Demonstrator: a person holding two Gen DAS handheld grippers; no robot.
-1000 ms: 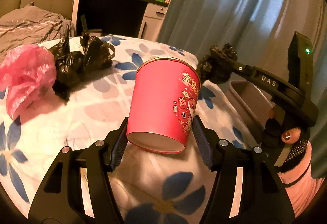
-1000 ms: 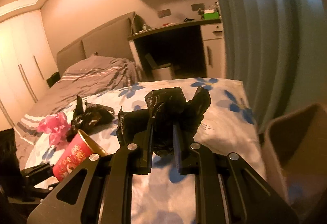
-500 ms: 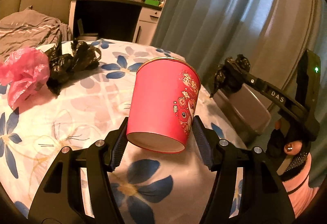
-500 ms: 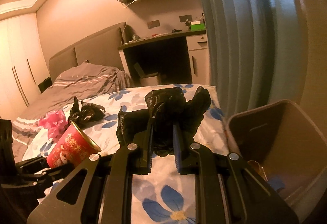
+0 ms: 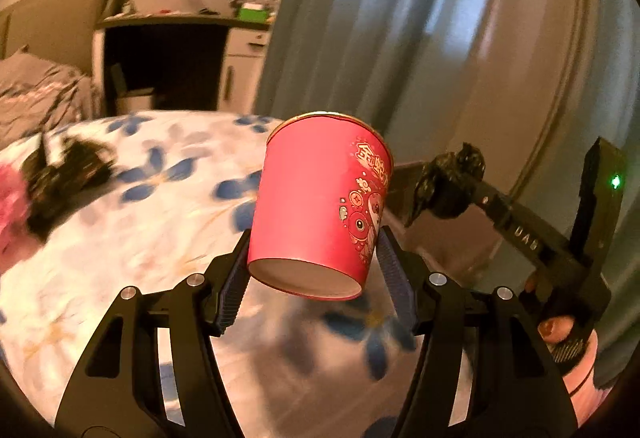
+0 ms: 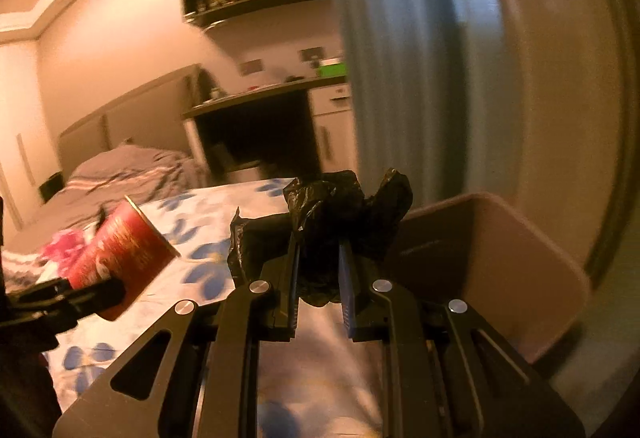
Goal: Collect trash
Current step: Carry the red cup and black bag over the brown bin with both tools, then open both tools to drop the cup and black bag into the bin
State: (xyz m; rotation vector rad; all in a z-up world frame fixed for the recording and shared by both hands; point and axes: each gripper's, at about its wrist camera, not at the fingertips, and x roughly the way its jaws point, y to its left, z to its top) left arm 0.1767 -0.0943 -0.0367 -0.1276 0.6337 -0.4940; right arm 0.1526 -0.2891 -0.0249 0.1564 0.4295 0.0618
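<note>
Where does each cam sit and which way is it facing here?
Left wrist: on the left gripper, looking along its fingers over the floral bed toward desk and curtain; jaws clamp the red cup; a hand on the right gripper's handle shows.
Right wrist: on the right gripper, facing the bin beside the bed; jaws pinch a black bag.
Shared: cup, black bag, bed, desk, each other's gripper.

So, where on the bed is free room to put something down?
Free: the floral sheet between the black bag and the bin. Crowded: the far left, where that bag lies beside the pink bag.
</note>
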